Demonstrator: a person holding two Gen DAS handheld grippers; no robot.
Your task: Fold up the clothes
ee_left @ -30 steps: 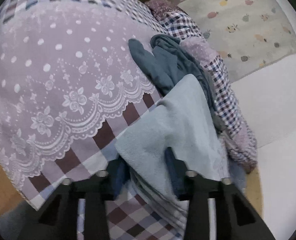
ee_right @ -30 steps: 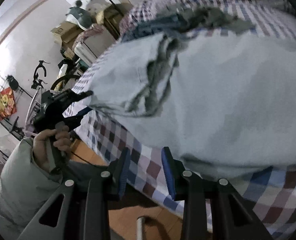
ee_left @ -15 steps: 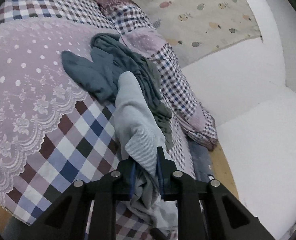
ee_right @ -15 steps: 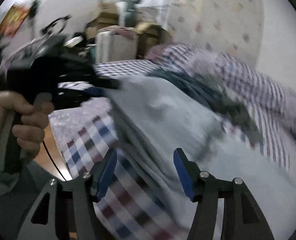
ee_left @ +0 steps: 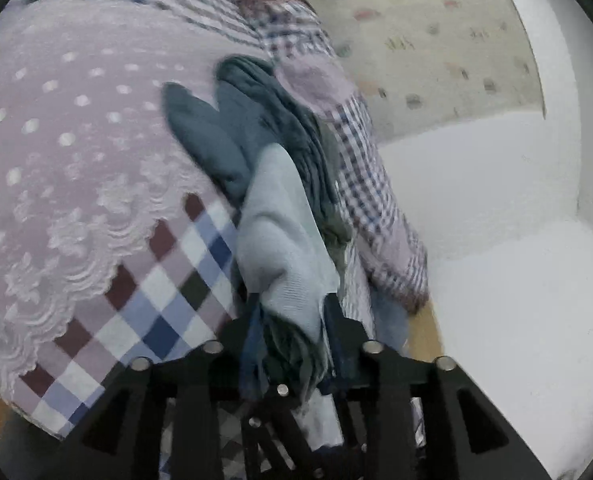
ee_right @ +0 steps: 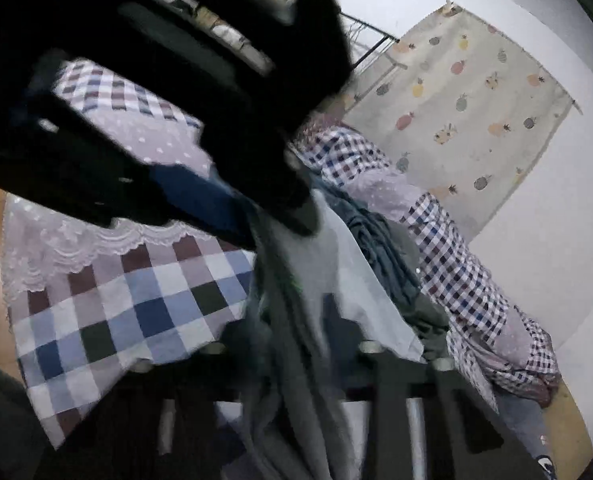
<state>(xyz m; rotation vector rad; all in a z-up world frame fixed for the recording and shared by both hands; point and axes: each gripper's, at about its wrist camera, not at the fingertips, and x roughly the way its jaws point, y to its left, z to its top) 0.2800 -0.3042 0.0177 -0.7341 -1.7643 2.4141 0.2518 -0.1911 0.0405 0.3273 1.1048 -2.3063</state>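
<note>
Left wrist: left tool [ee_left: 290, 332] pinching a bunched fold of pale shirt [ee_left: 280, 240], lifted over the checked bed [ee_left: 152, 312]; dark clothes [ee_left: 232, 136] heaped behind it. Right wrist: right tool [ee_right: 296, 344] blurred, fingers around the same shirt [ee_right: 336, 276], grip impossible to tell; left tool [ee_right: 216, 184] close above, clamping cloth.

Pale blue garment [ee_left: 280, 236], dark teal clothes [ee_left: 252, 128], checked purple-and-blue bedspread [ee_left: 144, 292].

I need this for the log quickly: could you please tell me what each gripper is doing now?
Left gripper: shut on the pale blue knitted garment.
Right gripper: garment between its fingers; blur hides whether it is shut.
</note>
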